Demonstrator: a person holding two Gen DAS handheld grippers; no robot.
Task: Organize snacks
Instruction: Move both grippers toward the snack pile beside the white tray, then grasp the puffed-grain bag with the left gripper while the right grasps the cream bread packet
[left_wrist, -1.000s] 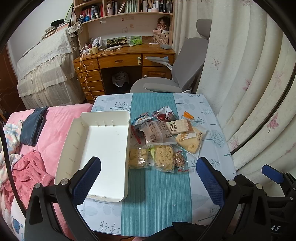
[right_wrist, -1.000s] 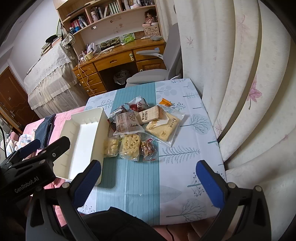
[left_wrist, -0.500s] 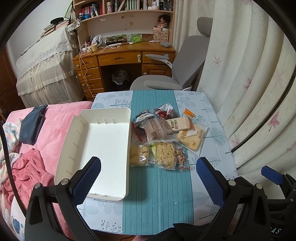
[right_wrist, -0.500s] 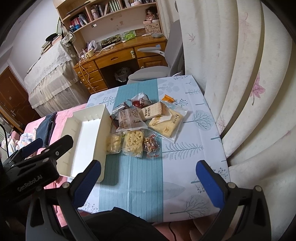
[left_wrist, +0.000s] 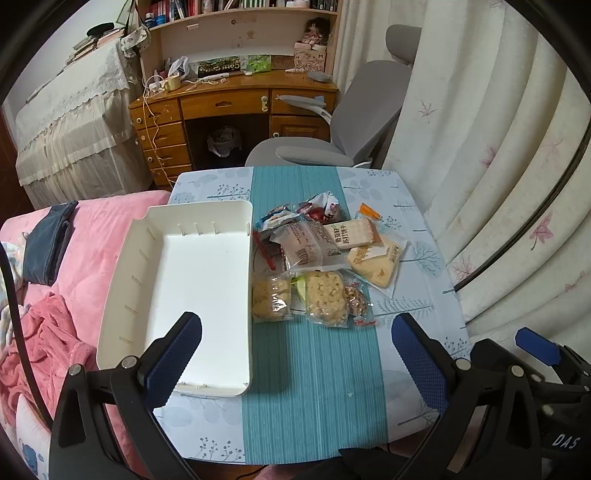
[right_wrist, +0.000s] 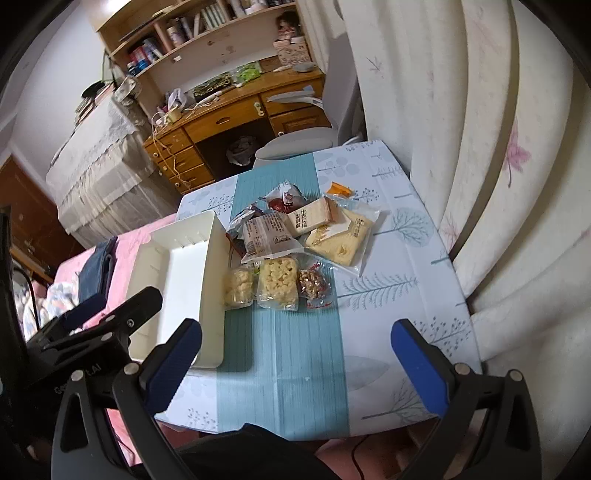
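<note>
A pile of wrapped snacks (left_wrist: 317, 258) (right_wrist: 291, 243) lies mid-table on the teal runner: clear packs of puffed bites (left_wrist: 327, 297), a nut pack (right_wrist: 314, 286), a yellow cake slice (left_wrist: 373, 260), crackers and a bread bag. Left of the pile sits an empty white tray (left_wrist: 122, 288) (right_wrist: 216, 295). My left gripper (left_wrist: 295, 365) hangs open above the table's near edge, holding nothing. My right gripper (right_wrist: 295, 363) is open too, above the near side, with the left gripper's body at its lower left.
The small table (left_wrist: 207, 417) has a floral cloth; a pink bed (left_wrist: 92, 229) with clothes lies to its left. White curtains (left_wrist: 498, 147) hang close on the right. A grey chair (left_wrist: 332, 147) and wooden desk (left_wrist: 229, 103) stand behind the table.
Both views have shifted slightly: the table and snacks sit a little lower and farther, as both grippers rose or pulled back a bit. Both stay open; nothing on the table moved.
</note>
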